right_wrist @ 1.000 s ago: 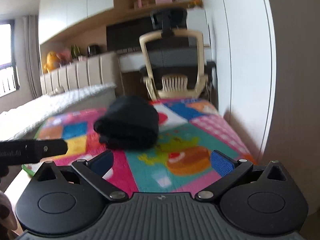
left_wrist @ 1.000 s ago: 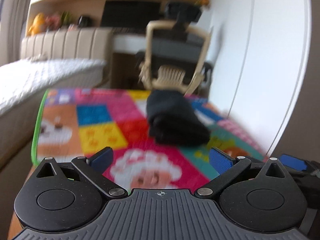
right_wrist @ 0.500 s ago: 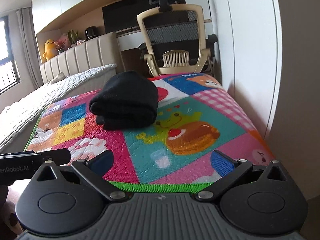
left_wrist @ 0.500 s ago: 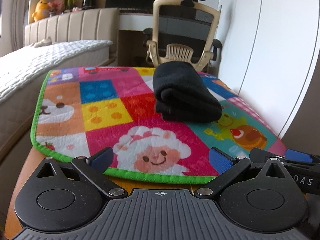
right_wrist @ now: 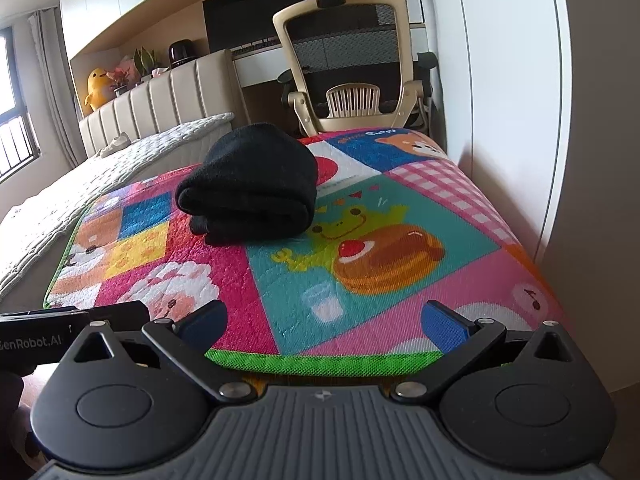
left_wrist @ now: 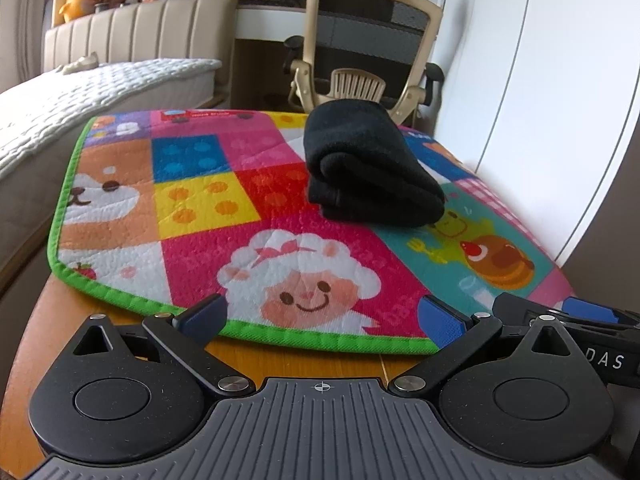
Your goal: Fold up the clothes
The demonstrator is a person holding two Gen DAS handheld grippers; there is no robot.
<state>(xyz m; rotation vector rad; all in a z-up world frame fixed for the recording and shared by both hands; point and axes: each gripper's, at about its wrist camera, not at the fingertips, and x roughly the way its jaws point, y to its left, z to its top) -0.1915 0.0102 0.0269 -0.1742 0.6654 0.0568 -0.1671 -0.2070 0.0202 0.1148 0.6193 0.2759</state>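
Fold complete, by appearance: black garment (left_wrist: 370,170) lies bundled mid-mat (left_wrist: 200,240) on the worktop (left_wrist: 304,360). Left gripper (left_wrist: 324,318) and right gripper (right_wrist: 324,322) wide open, empty, near edge. Next: no grasp required.

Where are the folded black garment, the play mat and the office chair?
folded black garment (left_wrist: 372,168): left wrist view, on its rolled top layer.
play mat (right_wrist: 400,300): right wrist view, on a bare pink and teal patch near the front edge.
office chair (right_wrist: 344,40): right wrist view, on the mesh backrest.
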